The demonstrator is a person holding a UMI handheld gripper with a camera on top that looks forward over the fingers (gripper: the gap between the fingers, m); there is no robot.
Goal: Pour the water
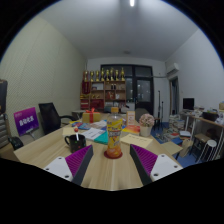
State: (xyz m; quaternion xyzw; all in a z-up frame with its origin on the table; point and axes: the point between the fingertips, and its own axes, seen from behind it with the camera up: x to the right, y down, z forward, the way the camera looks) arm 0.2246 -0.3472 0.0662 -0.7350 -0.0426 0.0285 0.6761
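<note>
**Q:** White walls and a dark window at the back — what sort of room is it?

**A:** An office-like room, seen from low over a pale wooden bench (100, 172). A black chair (49, 117) stands at the far left, just behind the bench, with a purple sign (25, 121) beside it. Along the rear wall a shelf (103, 92) carries a row of gold trophies (105, 75).

**Q:** And on the bench itself, moving rightward?

**A:** A dark mug (75, 142) sits left of centre, well clear of the gripper (113, 163). At centre stands an upright bottle (114, 135) with a yellow label and a reddish base, resting on the bench by its own weight. Papers and small items clutter the surface behind it; they are too small to name.

**Q:** How do the jaws stand?

**A:** Released and spread wide. The left pad (79, 160) and the right pad (146, 160), both magenta, flank the bottle, which stands just ahead of them and between their lines, with a clear gap on either side.

**Q:** Farther right?

**A:** A desk with a monitor (188, 104) against the right wall, and a white stool (210, 145) near it.
</note>
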